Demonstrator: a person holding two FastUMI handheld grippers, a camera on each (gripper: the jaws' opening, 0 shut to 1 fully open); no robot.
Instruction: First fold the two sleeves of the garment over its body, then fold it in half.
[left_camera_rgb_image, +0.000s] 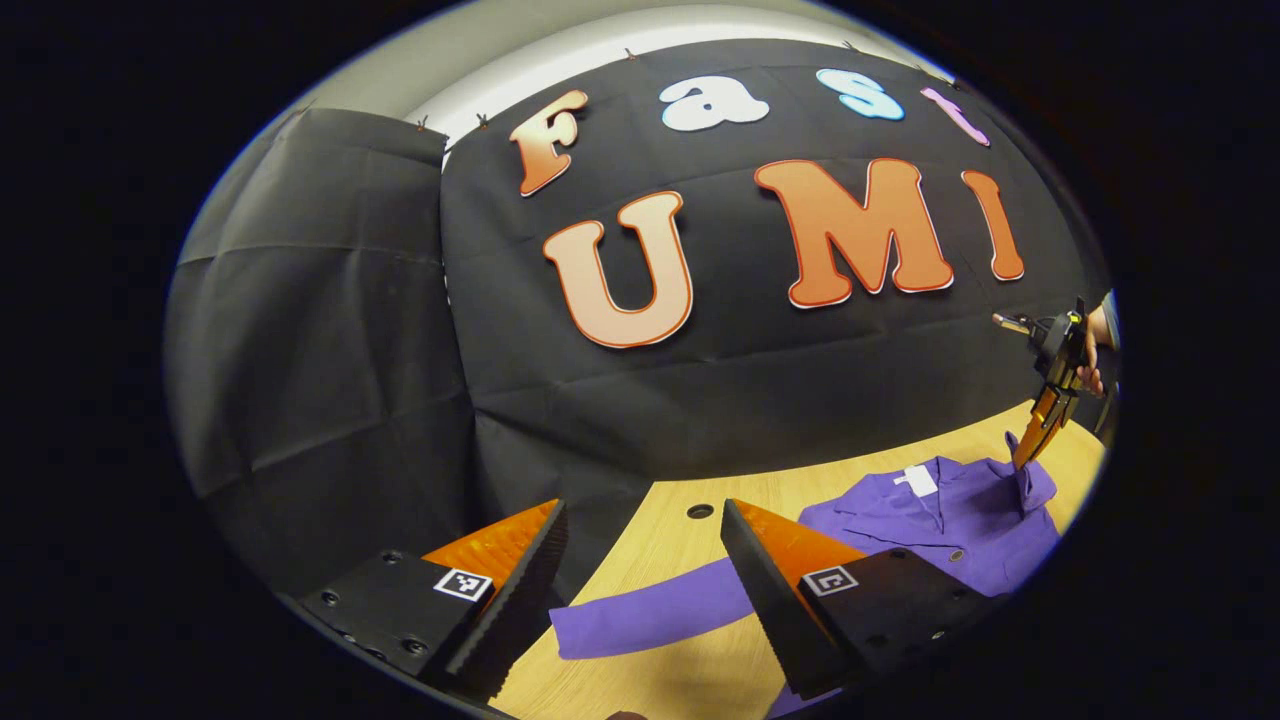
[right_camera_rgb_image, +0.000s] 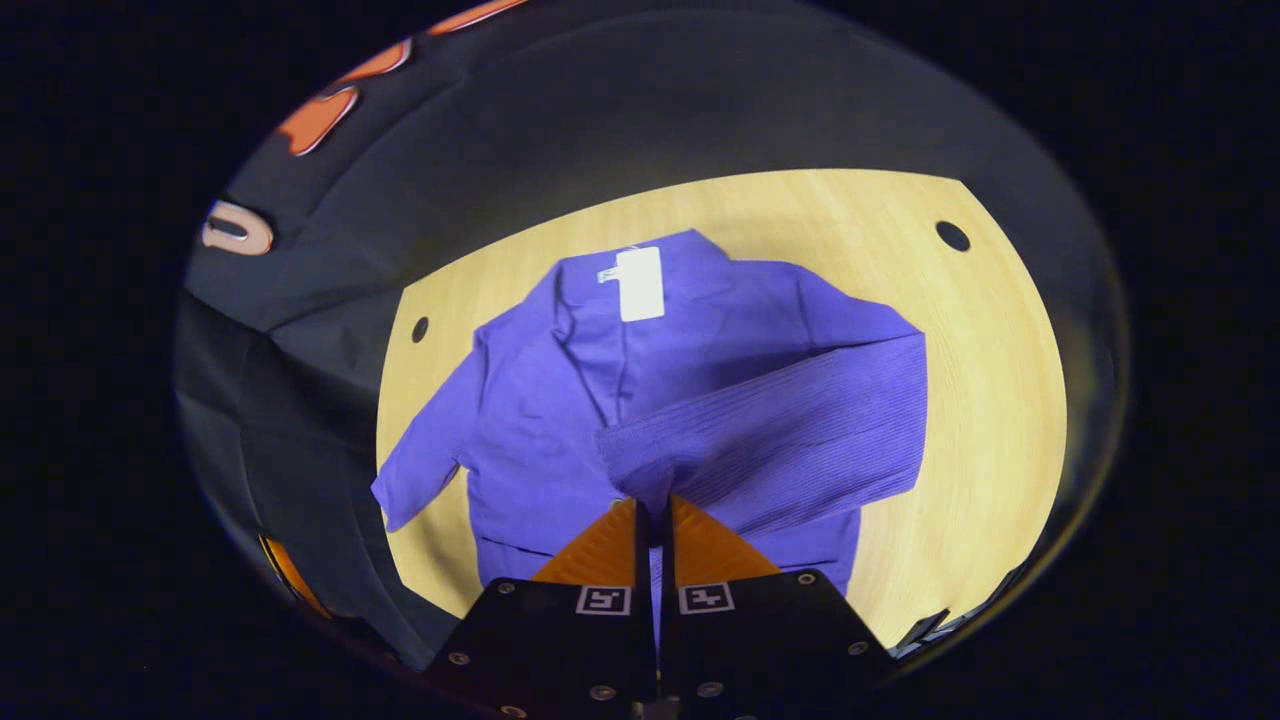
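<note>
Purple knit long-sleeved garment (right_camera_rgb_image: 560, 420): flat on pale wooden surface (right_camera_rgb_image: 980, 420), ahead of both jaws. Right gripper (right_camera_rgb_image: 655, 515): jaws pinching one sleeve's cuff (right_camera_rgb_image: 640, 465), drawn over the body. Left gripper (left_camera_rgb_image: 640, 590): jaws spread, other sleeve (left_camera_rgb_image: 650, 615) between them (ungrasped). Soft, light, limp; take at cuff.

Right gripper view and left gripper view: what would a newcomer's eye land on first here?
The purple jacket spread on the wooden table, white neck tag up. The right gripper, jaws closed on one sleeve, holds it across the jacket's body. In the left gripper view, the left gripper hangs open above the other sleeve, which lies flat.
</note>
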